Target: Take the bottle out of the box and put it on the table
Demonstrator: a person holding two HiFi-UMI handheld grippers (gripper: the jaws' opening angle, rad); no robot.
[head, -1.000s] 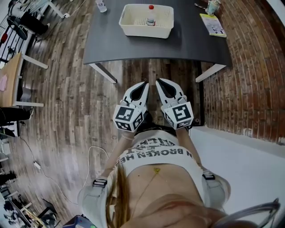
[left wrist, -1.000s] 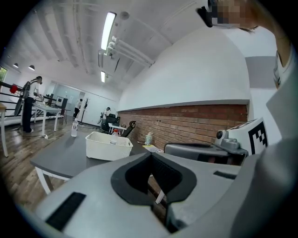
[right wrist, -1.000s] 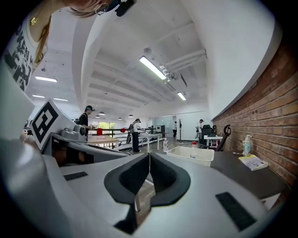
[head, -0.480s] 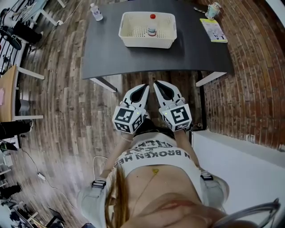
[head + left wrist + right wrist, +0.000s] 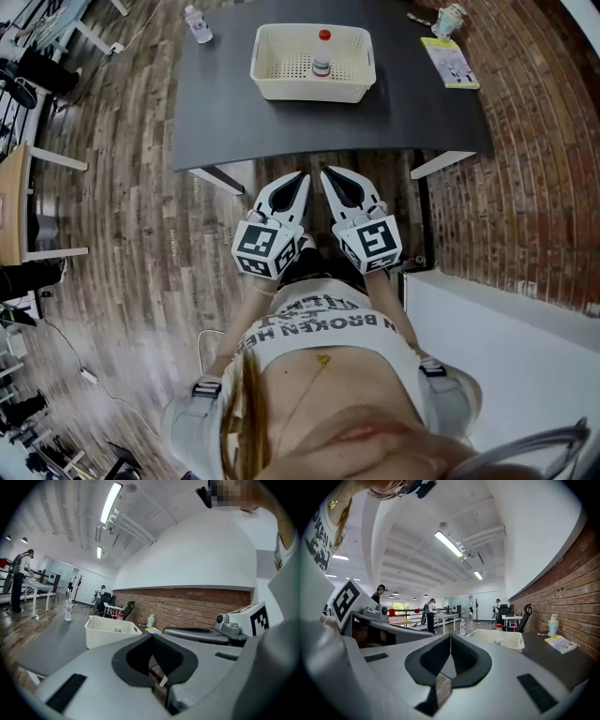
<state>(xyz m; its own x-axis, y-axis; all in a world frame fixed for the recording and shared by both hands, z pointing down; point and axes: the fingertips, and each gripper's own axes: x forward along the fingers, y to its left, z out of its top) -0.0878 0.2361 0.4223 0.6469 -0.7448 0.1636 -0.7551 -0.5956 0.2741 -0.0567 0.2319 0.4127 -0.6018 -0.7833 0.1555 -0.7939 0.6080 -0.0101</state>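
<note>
Head view, left gripper (image 5: 302,177), right gripper (image 5: 326,172), closed (empty)

The bottle (image 5: 322,56) in front of me is small and clear with a red cap. It stands upright inside the box (image 5: 309,91), near its middle and touching no wall. The box is a cream plastic basket, open on top, with perforated sides and floor. It sits flat on the far middle of the dark grey table (image 5: 281,127), well apart from me.
</note>
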